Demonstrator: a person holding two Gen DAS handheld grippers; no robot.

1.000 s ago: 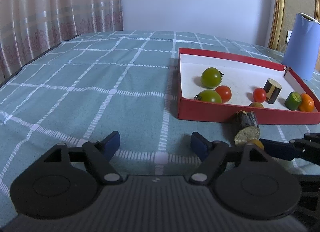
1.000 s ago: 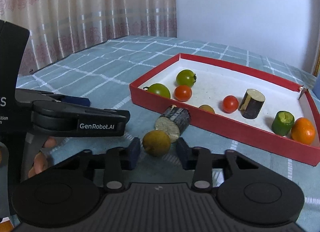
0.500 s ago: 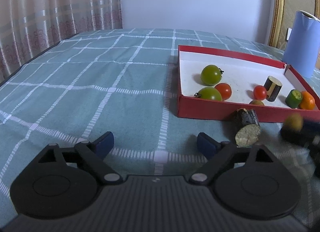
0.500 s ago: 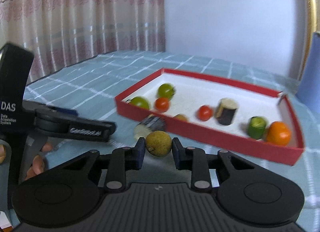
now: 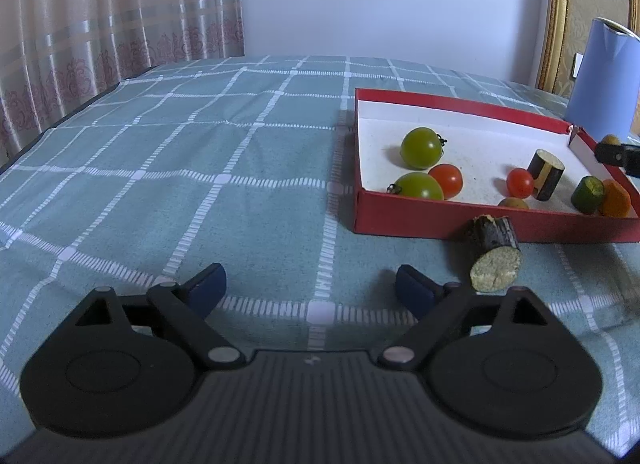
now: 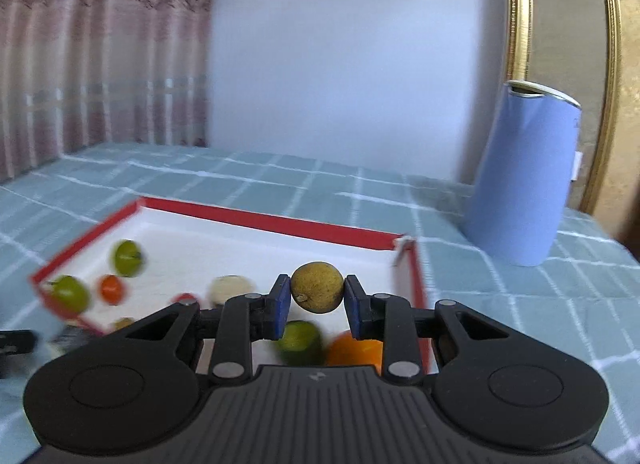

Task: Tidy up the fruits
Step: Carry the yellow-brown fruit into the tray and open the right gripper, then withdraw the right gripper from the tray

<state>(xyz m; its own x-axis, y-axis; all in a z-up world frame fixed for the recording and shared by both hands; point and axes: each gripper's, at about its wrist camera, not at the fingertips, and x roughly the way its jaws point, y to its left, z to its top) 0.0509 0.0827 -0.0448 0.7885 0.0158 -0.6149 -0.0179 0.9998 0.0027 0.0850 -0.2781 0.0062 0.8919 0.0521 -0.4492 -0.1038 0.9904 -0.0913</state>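
Right claw (image 6: 316, 301) clamped on round yellow-brown fruit (image 6: 317, 286), held raised above far corner of red cardboard tray (image 6: 256, 217), likely for drop-in. Left claw (image 5: 308, 290) spread apart, idle low over teal checked surface (image 5: 200, 167); dark cut log-shaped piece (image 5: 495, 254) outside tray.

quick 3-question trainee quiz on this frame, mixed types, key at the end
1. True or false: the left claw holds a fruit.
2. The right claw grips: A) a red tomato B) a round yellow-brown fruit C) the blue cylinder
3. Fill in: the dark cut log piece lies ___ the red tray.

Key: 1 false; 2 B; 3 outside, on the cloth by its near wall.
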